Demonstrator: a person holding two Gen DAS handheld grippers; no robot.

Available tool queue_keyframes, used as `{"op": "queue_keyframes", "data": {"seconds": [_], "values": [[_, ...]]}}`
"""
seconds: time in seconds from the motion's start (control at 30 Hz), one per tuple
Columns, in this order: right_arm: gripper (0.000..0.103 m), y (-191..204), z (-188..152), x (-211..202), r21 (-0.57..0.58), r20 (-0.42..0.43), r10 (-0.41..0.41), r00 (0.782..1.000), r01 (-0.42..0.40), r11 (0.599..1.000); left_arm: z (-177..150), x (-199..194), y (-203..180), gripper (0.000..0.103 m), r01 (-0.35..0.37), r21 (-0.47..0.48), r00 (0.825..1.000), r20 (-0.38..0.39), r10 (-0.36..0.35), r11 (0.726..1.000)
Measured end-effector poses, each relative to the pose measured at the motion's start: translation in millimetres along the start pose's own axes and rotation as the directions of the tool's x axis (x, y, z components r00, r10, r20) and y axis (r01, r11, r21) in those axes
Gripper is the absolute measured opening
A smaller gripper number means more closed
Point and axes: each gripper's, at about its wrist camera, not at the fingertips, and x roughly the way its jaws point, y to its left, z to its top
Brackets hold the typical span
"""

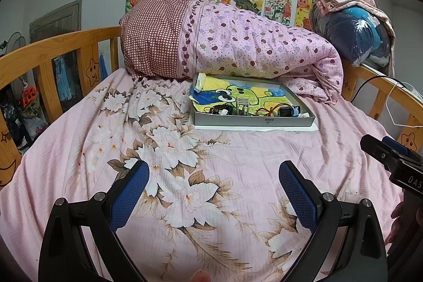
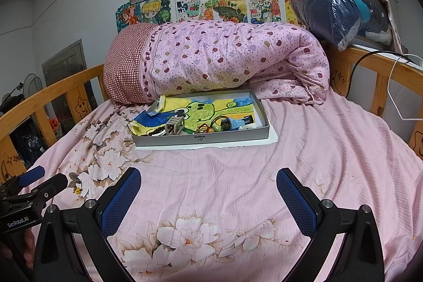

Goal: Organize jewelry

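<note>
A shallow grey box [image 1: 253, 121] [image 2: 201, 140] lies on the pink floral bedsheet, lined with a frog drawing. Along its near edge sit a dark bead bracelet [image 1: 218, 109] [image 2: 153, 132], a small metal rack [image 1: 242, 103] [image 2: 175, 123], an orange cord piece [image 1: 265, 110] [image 2: 211, 126] and a blue watch [image 1: 286, 110] [image 2: 244, 121]. My left gripper [image 1: 214, 176] is open and empty over the sheet, well short of the box. My right gripper [image 2: 208, 184] is open and empty too, also short of the box.
A rolled pink spotted quilt [image 1: 238, 44] [image 2: 224, 57] lies right behind the box. Wooden bed rails [image 1: 53, 49] [image 2: 383, 70] run along both sides. A plastic-wrapped bundle [image 2: 341, 15] sits at the back right, with cables [image 2: 396, 86] on the rail.
</note>
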Motion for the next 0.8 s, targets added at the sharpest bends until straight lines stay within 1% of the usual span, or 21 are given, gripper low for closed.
{"op": "queue_keyframes", "data": {"seconds": [0.8], "values": [[0.103,1.0,0.2,0.3,0.001,-0.002,0.000,1.000,0.000,1.000,-1.7,0.0,-2.7,0.096,0.003,0.003,1.000,-0.004,-0.003,1.000]]}}
